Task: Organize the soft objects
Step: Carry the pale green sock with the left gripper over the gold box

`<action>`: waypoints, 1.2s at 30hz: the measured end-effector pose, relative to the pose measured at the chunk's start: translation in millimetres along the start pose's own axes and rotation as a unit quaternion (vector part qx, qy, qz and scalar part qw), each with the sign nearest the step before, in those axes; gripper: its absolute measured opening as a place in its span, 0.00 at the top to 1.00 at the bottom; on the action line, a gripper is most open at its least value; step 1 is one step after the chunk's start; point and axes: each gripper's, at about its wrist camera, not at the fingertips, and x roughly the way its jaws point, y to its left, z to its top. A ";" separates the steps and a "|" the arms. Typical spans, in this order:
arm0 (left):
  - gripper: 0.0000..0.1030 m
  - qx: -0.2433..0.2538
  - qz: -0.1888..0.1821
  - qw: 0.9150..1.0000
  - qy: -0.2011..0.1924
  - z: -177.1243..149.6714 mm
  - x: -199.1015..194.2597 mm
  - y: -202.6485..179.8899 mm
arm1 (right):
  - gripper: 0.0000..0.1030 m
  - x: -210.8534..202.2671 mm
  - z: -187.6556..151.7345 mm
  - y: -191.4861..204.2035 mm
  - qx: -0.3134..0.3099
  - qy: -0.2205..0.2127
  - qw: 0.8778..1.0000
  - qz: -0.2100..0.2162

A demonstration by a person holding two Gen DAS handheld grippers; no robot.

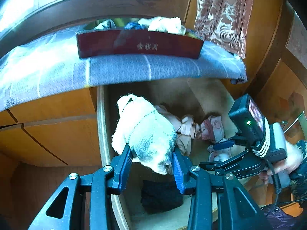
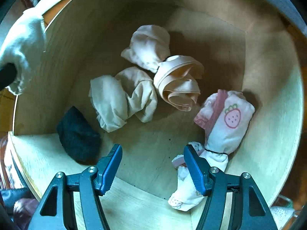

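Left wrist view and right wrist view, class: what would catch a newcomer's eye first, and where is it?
The fluffy white sock bundle stands out first, clamped in the left claw above the open wooden drawer. Next comes the strawberry-print sock by the drawer's right wall, beside the open right claw. On the cloth-covered top behind, a dark red box holds more soft things.

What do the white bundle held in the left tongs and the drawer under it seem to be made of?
White sock bundle: probably knitted cotton, matt and fuzzy; loose fibres show at its edges and a stitched seam runs across it. The left tongs dent it, so it is soft. Drawer: pale wood or plywood, unpainted and dull; faint grain shows on its walls.
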 end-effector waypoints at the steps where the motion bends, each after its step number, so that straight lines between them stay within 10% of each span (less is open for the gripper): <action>1: 0.62 -0.001 0.001 1.000 -0.006 1.8 -4.0 0.8 | 0.35 -2.2 1.6 -1.9 0.004 -0.001 1.000 0.000; 20: 0.62 -0.029 0.056 0.988 -0.140 117.9 -80.1 22.0 | 0.39 -10.5 0.7 -18.6 0.054 -0.017 0.998 -0.033; 36: 0.62 -0.036 0.078 0.986 -0.143 156.5 -77.3 30.1 | 0.42 19.3 31.4 -17.4 0.073 0.065 0.995 0.030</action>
